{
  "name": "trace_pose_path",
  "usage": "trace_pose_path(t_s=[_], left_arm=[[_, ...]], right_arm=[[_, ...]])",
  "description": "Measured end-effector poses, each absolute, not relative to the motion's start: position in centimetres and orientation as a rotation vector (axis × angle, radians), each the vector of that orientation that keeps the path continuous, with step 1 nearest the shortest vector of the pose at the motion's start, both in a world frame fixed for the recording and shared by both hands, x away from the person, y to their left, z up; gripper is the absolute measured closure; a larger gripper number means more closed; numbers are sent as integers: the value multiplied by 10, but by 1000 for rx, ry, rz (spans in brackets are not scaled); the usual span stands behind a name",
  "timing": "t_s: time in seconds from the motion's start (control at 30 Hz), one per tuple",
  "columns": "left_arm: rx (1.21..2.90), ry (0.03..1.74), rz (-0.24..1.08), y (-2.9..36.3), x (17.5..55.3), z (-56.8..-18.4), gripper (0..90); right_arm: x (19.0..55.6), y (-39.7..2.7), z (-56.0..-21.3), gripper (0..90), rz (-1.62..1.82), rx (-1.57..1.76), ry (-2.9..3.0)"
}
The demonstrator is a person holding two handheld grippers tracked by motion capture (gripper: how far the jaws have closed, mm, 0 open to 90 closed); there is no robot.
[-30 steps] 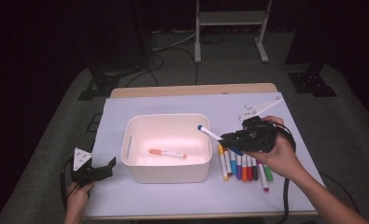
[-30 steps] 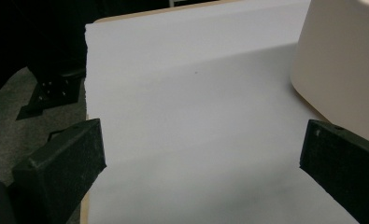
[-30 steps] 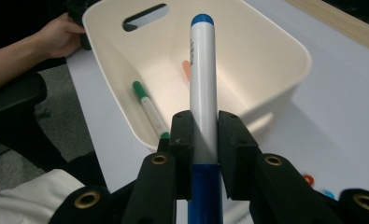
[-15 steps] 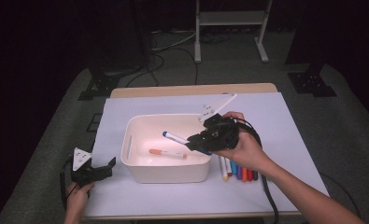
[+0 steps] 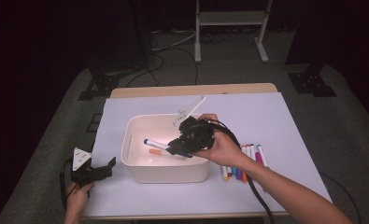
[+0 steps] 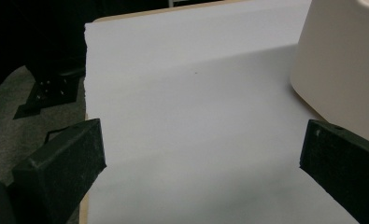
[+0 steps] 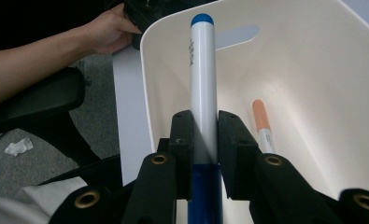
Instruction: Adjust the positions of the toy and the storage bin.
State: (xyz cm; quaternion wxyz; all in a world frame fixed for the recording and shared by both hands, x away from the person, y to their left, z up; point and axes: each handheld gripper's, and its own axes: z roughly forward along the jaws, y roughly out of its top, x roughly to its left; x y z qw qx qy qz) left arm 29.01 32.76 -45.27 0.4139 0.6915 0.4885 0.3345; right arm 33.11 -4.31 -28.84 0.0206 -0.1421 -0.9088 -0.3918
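Partly, right gripper (image 7: pixel 203 135) fingers hide blue marker (image 7: pixel 202 84) over bin (image 7: pixel 313 70).

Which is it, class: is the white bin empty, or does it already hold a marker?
Not empty: an orange-capped marker lies on the white bin floor.

A tub (image 5: pixel 163 170) sat near the middle of the table (image 5: pixel 289 116). One marker (image 5: pixel 156 151) lay inside the tub. A second marker (image 5: pixel 156 143) hung over the tub's inside, pinched in the right gripper (image 5: pixel 175 148). Right of the tub lay a row of markers (image 5: pixel 245 161). Left of the tub, apart from it, rested the left gripper (image 5: pixel 102 170).
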Motion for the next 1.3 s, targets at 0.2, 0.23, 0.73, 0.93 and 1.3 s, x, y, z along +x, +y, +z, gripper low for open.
trace_pose_path(t_s=[0.2,0.23,0.73,0.93,1.3], left_arm=[[1738,1227,839,328,290,-453,0],[1738,1227,839,328,290,-453,0],[1718,1234,838,329,290,-453,0],[1719,1231,839,329,290,-453,0],[1718,1231,838,329,289,-453,0]], right_arm=[[338,-27,-299,758,-1164,-404,-2818],[339,-24,-301,758,-1158,-396,-2821],[352,8,-323,758,-1047,-342,-2832],[352,17,-331,758,-1007,-320,-2847],[352,26,-342,752,-908,-313,-2873]])
